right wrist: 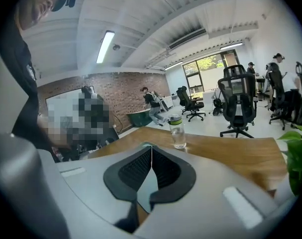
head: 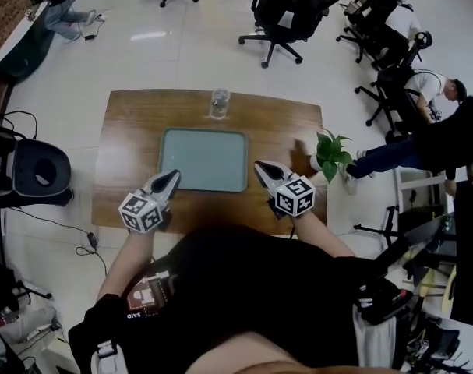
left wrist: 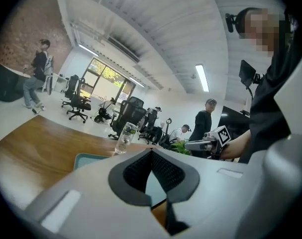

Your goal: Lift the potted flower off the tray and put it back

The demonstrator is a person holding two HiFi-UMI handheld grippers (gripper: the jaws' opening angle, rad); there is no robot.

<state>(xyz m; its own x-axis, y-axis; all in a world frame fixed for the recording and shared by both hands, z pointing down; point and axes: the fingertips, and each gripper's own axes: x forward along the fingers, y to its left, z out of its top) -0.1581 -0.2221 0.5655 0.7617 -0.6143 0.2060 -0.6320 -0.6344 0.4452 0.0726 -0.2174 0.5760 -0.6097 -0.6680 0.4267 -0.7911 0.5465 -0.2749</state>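
The potted flower (head: 330, 155), a small green plant in a white pot, stands on the wooden table (head: 127, 131) near its right edge, off the tray. The grey-green tray (head: 203, 160) lies in the middle of the table with nothing on it. My left gripper (head: 174, 176) is shut and empty at the tray's front left corner. My right gripper (head: 259, 166) is shut and empty at the front right corner, left of the plant. The left gripper view shows its closed jaws (left wrist: 151, 151) over the tray (left wrist: 86, 159). In the right gripper view, plant leaves (right wrist: 297, 153) show at the right edge.
A clear water bottle (head: 219, 104) stands on the table behind the tray. Black office chairs (head: 287, 14) and several people are on the floor beyond and to the right. A black round-seated chair (head: 37, 170) stands left of the table.
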